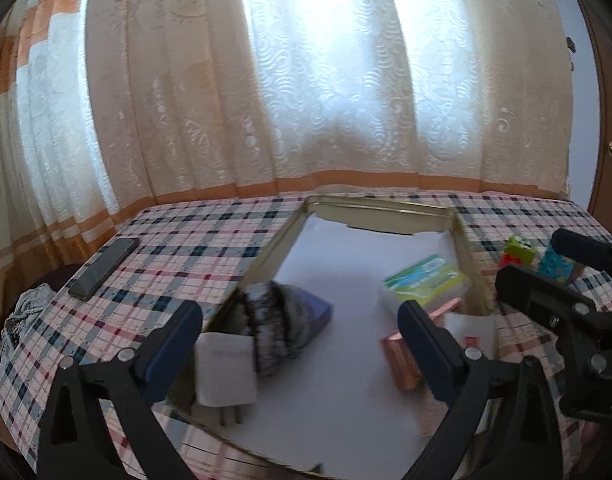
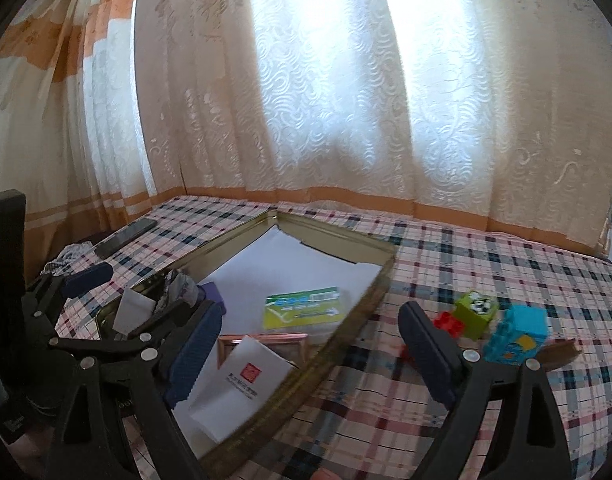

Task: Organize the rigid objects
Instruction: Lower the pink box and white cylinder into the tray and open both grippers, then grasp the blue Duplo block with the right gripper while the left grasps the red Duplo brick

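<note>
A: Status?

B: Both my tongs wide open, nothing held. Left gripper (image 1: 300, 346) hangs over the gold tray (image 1: 262, 254); right gripper (image 2: 310, 350) straddles its rim, above the plaid cloth (image 2: 486, 256).

A: What's left outside?

B: Green block (image 2: 476, 314), blue block (image 2: 518, 338) and a small red piece (image 2: 446, 322), clustered on the cloth just right of the tray. Already inside: green card pack (image 2: 304, 308), copper frame (image 2: 262, 346), white card (image 2: 246, 384).

A: Risks?

B: Blocks touch each other, so imo grabbing one could knock its neighbour. Cloth may also snag a fingertip.
</note>
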`<state>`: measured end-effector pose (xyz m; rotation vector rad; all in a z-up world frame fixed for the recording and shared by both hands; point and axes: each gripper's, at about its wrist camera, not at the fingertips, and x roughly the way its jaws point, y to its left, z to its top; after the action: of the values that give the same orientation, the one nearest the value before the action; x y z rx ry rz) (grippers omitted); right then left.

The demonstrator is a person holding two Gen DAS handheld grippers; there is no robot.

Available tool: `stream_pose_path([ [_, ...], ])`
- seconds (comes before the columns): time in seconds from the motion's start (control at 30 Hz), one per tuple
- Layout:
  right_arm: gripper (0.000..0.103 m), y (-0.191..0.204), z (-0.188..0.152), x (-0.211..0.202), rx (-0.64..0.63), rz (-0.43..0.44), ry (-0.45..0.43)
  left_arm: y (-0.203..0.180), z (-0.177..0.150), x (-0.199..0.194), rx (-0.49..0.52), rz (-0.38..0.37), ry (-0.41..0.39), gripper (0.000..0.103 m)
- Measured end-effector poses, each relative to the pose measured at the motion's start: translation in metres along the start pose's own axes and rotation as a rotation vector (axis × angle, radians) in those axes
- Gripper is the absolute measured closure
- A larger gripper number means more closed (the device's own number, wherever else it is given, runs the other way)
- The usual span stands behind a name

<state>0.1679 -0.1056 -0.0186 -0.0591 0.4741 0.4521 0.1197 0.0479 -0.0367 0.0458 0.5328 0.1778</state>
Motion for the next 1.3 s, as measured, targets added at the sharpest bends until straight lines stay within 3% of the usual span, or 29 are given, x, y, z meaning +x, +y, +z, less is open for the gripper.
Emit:
stream_pose_path([
  [0.2,0.011,-0.036,-0.005,-0.020,0.042,-0.057,-0.020,-0.036,0.008,-0.003,0.041,-0.021,-0.004,0.002],
  [0.47,0.011,-0.116,-0.017,-0.038,0.144,-0.295,-0.008,-0.096,0.022,-0.005,0.100,-0.070,-0.034,0.001],
  [0.6,0.011,-0.142,-0.019,-0.037,0.176,-0.365,0.013,-0.122,0.026,0.003,0.129,-0.095,-0.026,0.001],
  [1.13,0.011,-0.147,-0.019,0.021,0.141,-0.346,0.156,-0.138,0.040,0.024,0.092,-0.083,0.005,0.001],
  [1.3,0.011,-0.148,-0.022,0.037,0.131,-0.359,0.205,-0.144,0.039,0.024,0.129,-0.077,-0.002,0.001],
])
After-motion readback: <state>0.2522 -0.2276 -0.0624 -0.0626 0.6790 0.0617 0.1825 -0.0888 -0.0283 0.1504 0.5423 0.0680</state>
